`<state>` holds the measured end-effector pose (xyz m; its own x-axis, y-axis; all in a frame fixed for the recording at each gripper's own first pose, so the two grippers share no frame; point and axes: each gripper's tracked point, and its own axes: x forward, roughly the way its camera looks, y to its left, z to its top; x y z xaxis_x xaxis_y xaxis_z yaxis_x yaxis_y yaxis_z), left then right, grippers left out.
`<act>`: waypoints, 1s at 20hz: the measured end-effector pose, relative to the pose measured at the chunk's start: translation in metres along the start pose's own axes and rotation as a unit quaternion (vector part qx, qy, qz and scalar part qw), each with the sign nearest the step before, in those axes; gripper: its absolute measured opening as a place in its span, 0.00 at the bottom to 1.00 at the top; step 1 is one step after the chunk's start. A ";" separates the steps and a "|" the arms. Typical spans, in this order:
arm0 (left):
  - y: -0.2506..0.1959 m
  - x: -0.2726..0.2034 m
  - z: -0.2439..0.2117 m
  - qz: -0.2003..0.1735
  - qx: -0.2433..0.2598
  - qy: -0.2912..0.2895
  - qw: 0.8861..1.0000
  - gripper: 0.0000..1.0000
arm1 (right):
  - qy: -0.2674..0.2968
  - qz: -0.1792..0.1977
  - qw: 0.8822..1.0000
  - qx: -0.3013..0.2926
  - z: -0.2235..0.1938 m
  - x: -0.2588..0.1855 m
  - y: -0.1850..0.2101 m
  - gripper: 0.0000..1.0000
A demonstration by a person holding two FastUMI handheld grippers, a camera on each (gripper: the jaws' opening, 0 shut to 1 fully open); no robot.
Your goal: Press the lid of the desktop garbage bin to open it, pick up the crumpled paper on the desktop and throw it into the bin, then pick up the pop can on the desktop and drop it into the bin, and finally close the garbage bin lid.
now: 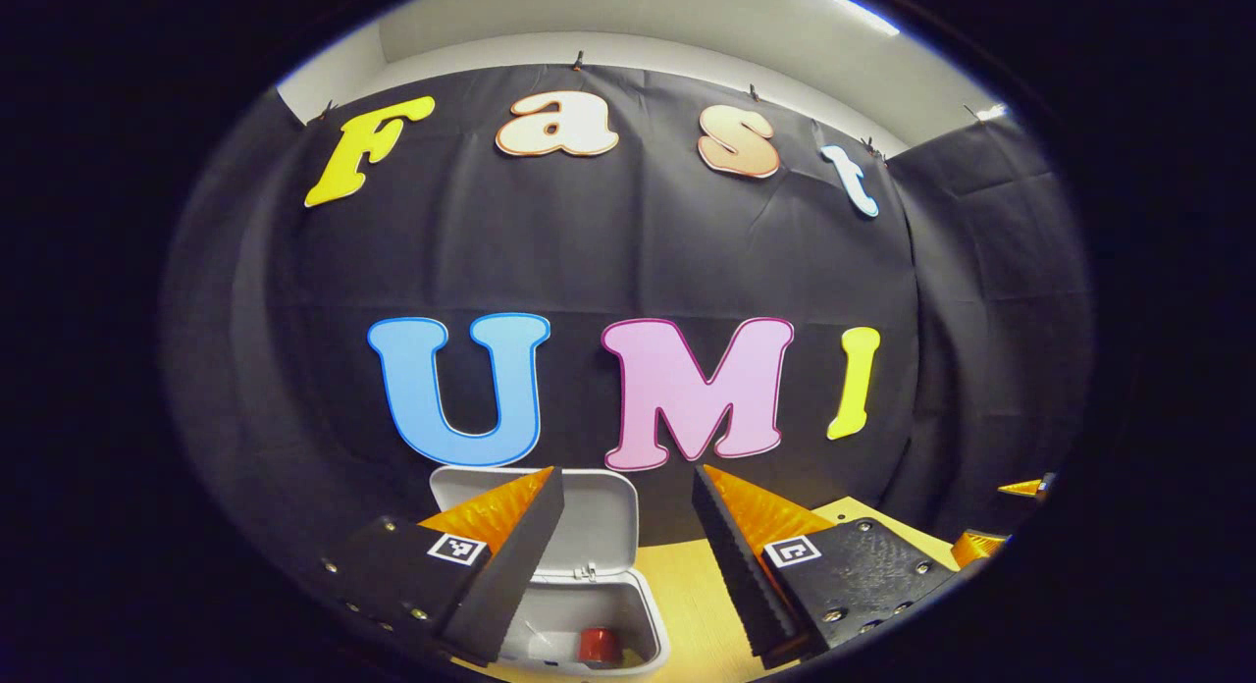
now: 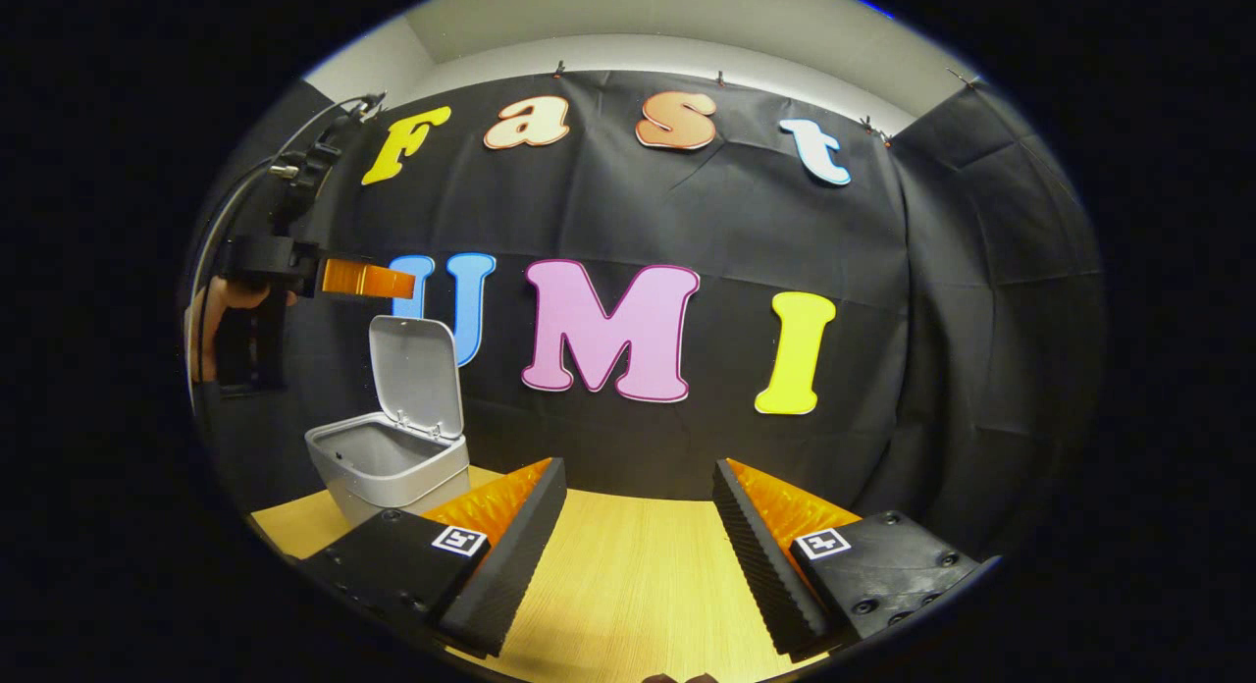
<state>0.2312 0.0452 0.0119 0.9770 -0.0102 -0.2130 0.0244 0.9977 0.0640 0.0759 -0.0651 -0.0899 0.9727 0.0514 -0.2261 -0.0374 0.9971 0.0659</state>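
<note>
Both grippers, left gripper (image 1: 628,555) and right gripper (image 2: 638,546), spread apart; bin (image 2: 392,462) lid (image 2: 417,374) upright at the table (image 2: 628,585) edge.

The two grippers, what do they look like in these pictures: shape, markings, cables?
Each gripper, left gripper and right gripper, has two wedge-shaped fingers with ribbed inner faces, bolted onto black blocks that carry small square black-and-white markers. In the right gripper view, the left gripper appears farther off with a black body and cables looping from it.

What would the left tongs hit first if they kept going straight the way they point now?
Probably the booth's black cloth wall. The left tongs are open and aim above the bin, just past the raised lid; the lid's top edge sits close to that line, but depth is unclear.
</note>
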 end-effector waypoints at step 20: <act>0.092 0.090 -0.072 0.017 -0.045 0.185 0.981 0.88 | 0.024 -0.033 0.999 0.001 -0.025 -0.011 -0.017 0.98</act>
<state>0.3061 0.1414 -0.0714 0.8322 0.0308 -0.5536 -0.0415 0.9991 -0.0067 0.0606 -0.0810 -0.1128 0.9613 -0.0113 -0.2754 0.0263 0.9984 0.0509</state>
